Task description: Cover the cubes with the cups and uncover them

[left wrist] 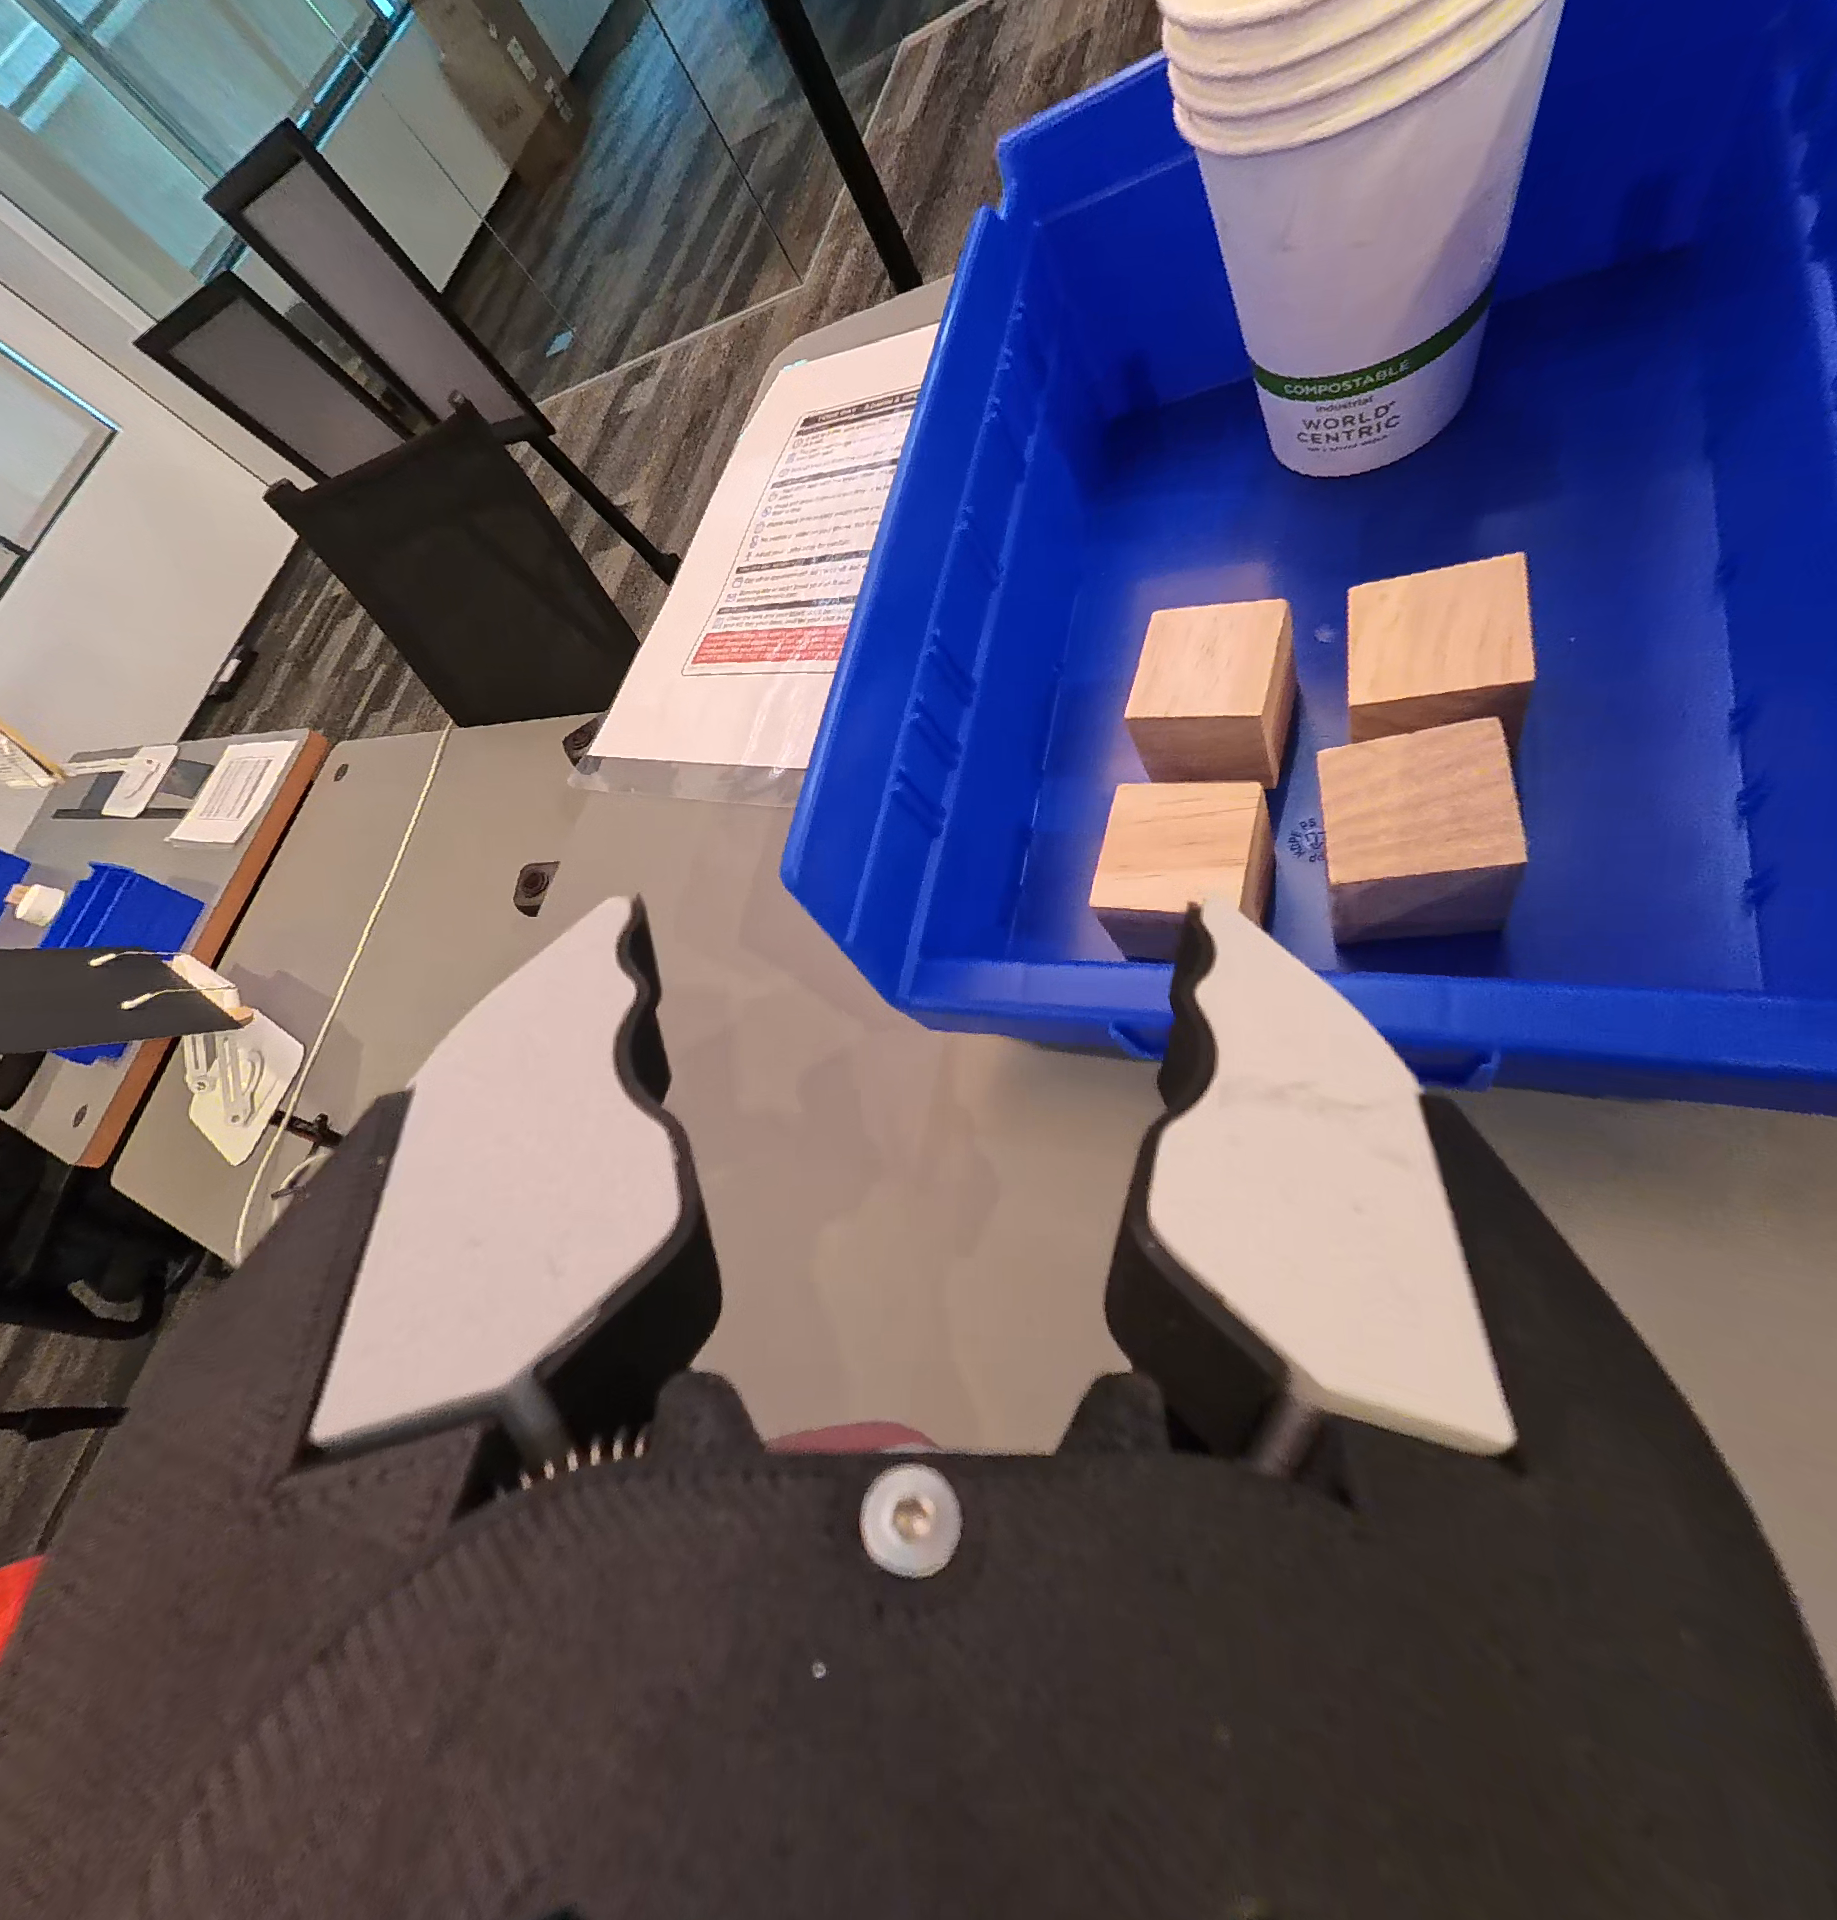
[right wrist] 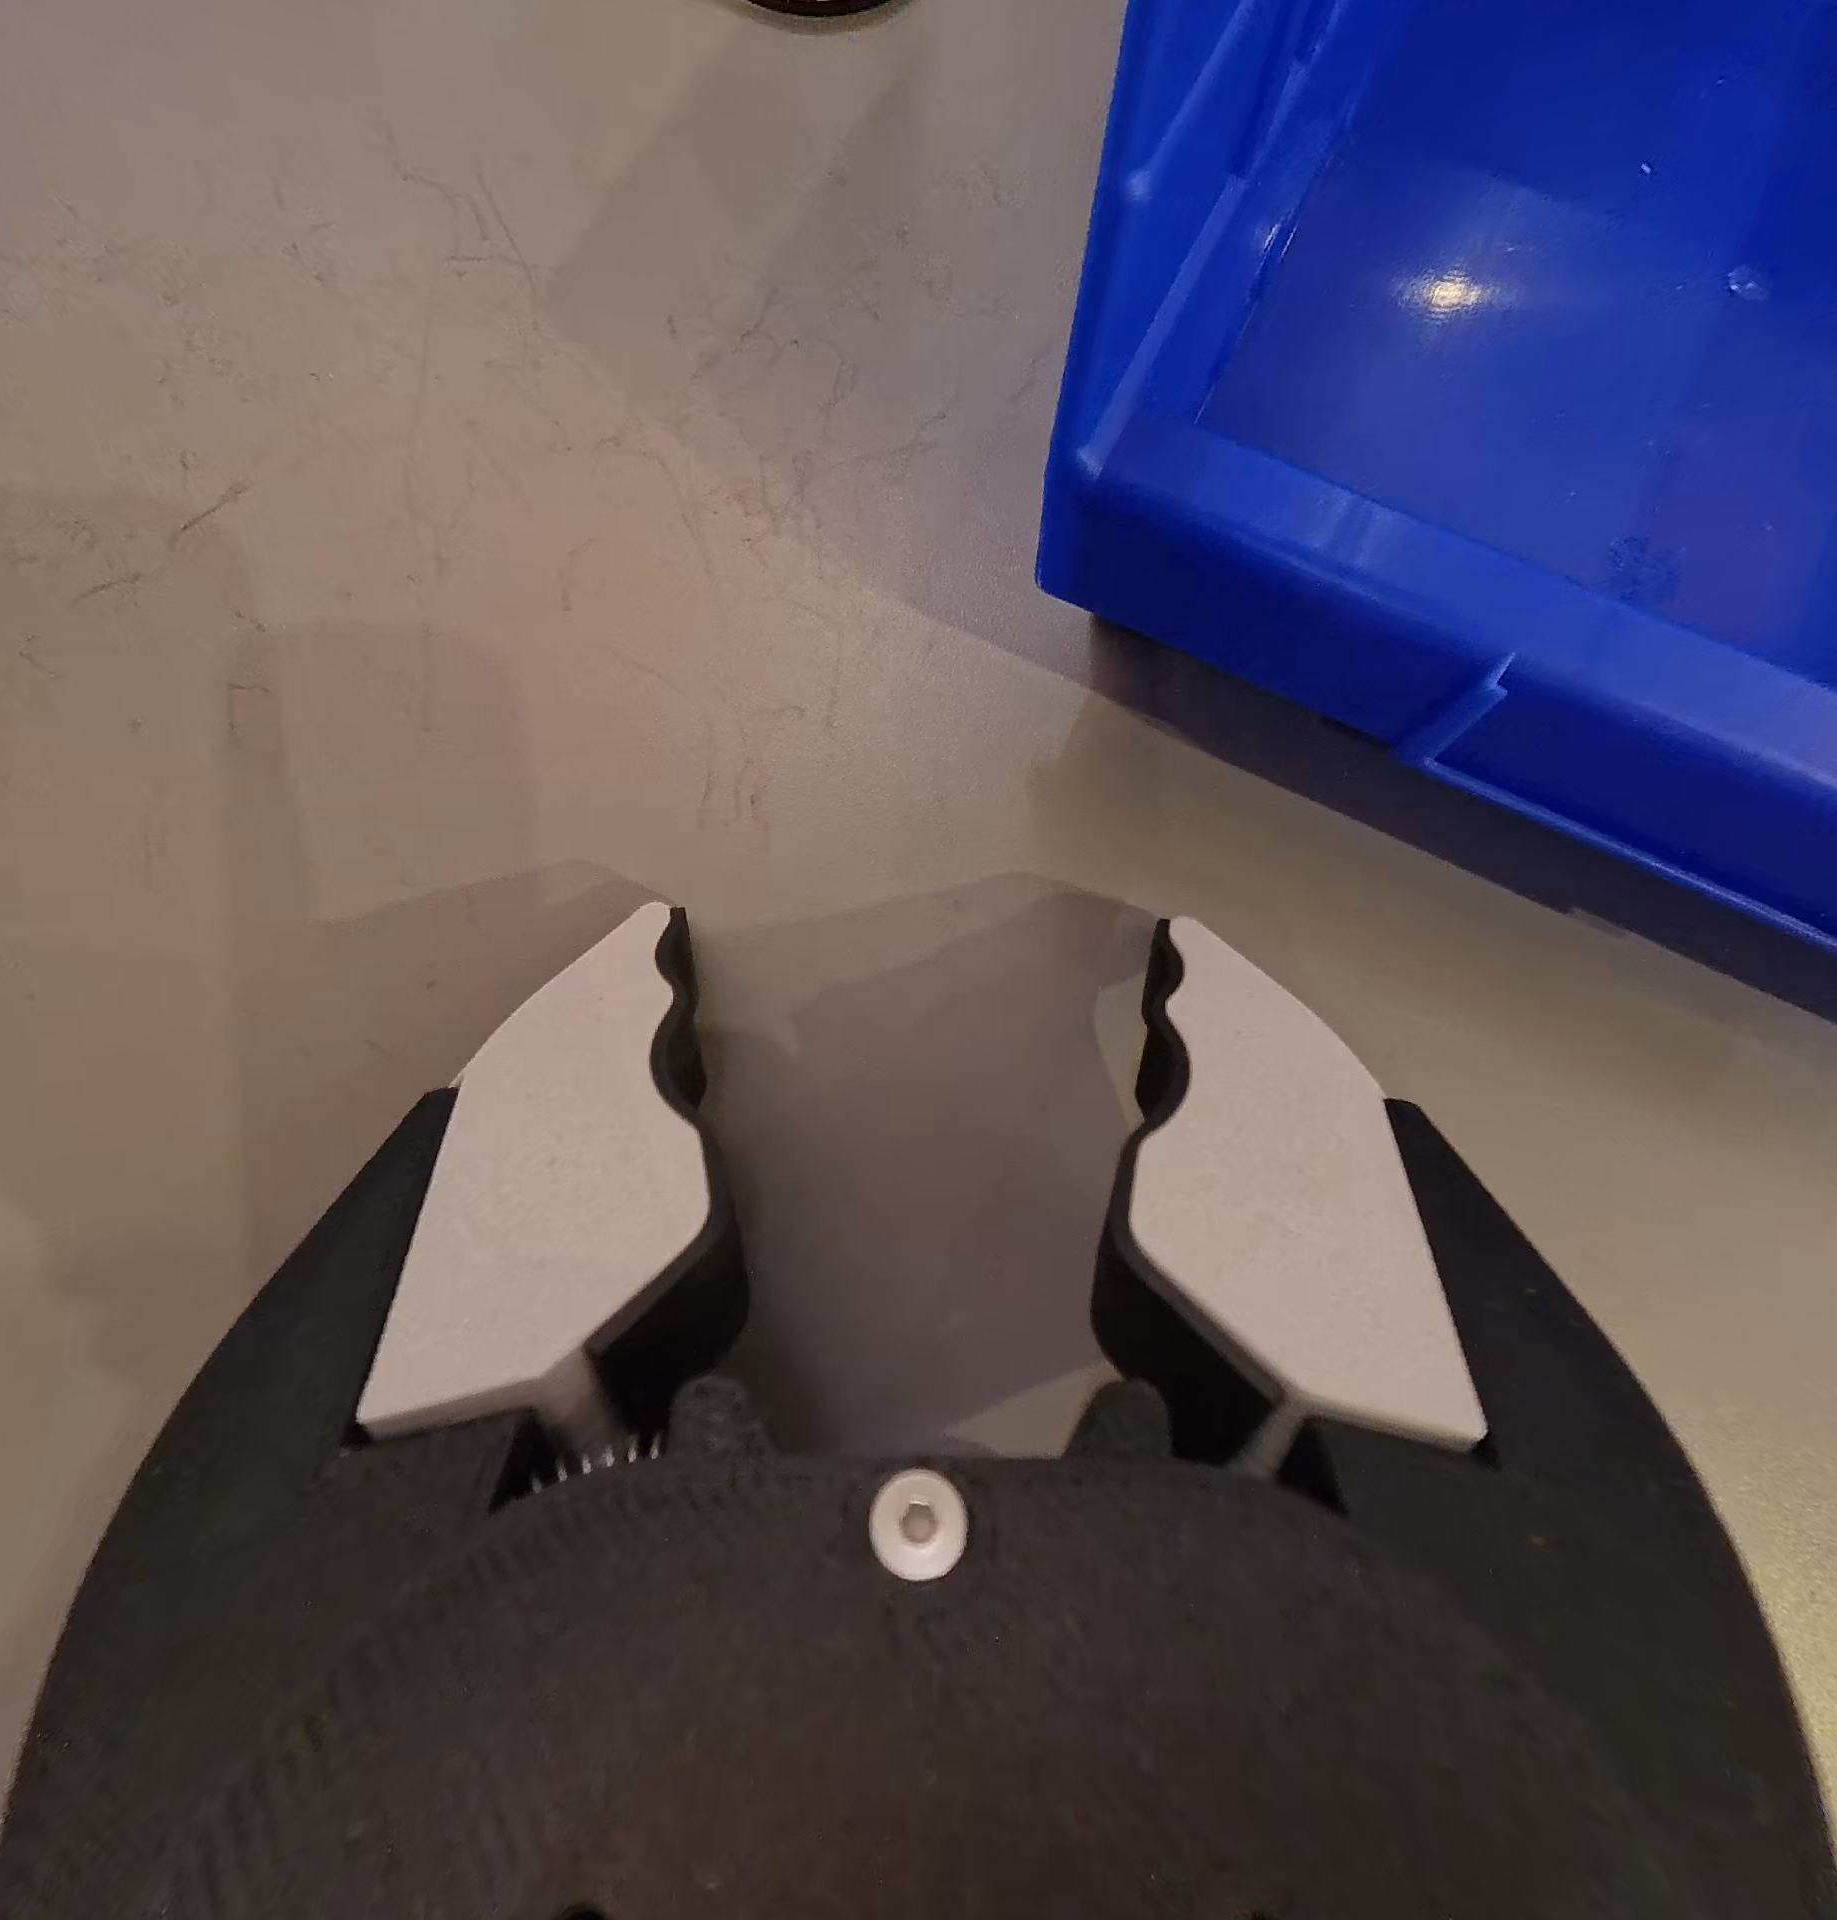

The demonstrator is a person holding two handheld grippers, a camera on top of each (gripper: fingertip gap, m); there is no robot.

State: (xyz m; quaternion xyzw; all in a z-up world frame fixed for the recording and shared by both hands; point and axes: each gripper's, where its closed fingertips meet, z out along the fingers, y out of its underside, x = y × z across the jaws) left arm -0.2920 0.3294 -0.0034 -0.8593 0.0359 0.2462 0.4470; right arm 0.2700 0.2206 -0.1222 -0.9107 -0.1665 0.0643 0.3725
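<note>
In the left wrist view, the left gripper [left wrist: 914,914] is held over the grey table [left wrist: 893,1143] with its fingers spread apart and nothing between them. Just beyond its right fingertip, a blue bin [left wrist: 893,727] is seen. 4 wooden cubes [left wrist: 1210,691] are set close together in a 2-by-2 group on the bin floor; the nearest left one is partly hidden by the fingertip. Behind them, well apart, 1 stack of white paper cups [left wrist: 1350,208] stands upright, with a green band and print near its base; about 6 nested rims are counted at the top. A laminated sheet [left wrist: 758,582] bearing printed text and a red bar lies on the table left of the bin. Farther off, more blue trays and papers are seen on another desk.

In the right wrist view, the right gripper [right wrist: 919,925] is held released and empty above the scuffed table [right wrist: 478,416]. 1 corner of the bin [right wrist: 1257,603] is shown at upper right; no cubes or cups are shown here.
</note>
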